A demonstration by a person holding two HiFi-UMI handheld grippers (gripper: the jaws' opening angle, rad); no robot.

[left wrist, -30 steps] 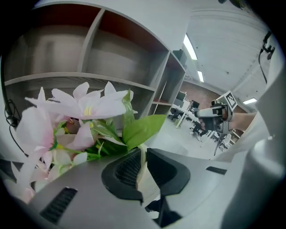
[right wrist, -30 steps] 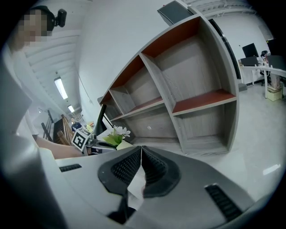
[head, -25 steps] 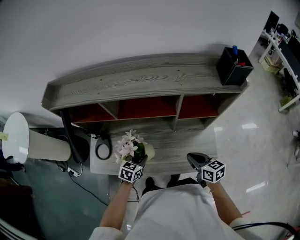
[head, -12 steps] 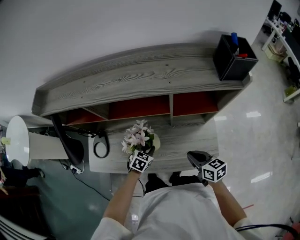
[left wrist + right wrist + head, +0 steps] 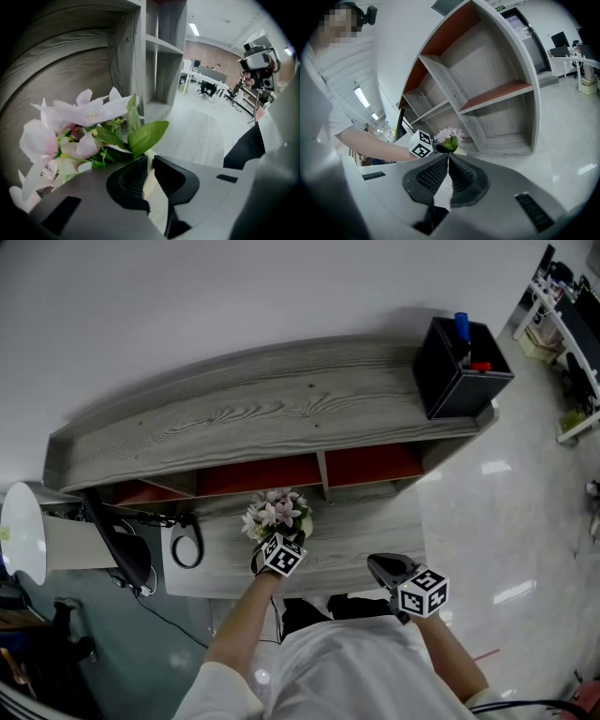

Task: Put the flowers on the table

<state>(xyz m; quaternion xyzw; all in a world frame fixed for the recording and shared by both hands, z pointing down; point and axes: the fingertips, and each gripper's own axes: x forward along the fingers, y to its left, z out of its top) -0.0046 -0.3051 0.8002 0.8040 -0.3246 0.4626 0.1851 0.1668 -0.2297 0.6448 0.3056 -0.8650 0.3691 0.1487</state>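
- Head view: A grey wood-grain desk with a raised shelf unit is seen from steeply above. At lower centre of the frame, the left gripper is held over the desk's front surface, with a bunch of pink and white flowers in a cream pot at its tip, just in front of the red-backed cubbies. At lower right, the right gripper is held apart at the desk's front edge. A black pen holder is seen on the shelf top at upper right.
- Left gripper view: The left gripper's jaws are seen closed narrowly on the cream pot's wall at lower centre. The flowers fill the left of the frame.
- Right gripper view: The right gripper's jaws are pressed together with nothing between them. The flowers are seen small at centre, beyond the jaw tips.
- Progress: The flowers are judged to be over the desk but not yet released. Whether the pot's base touches the surface cannot be told. Setting down and letting go are what is left.
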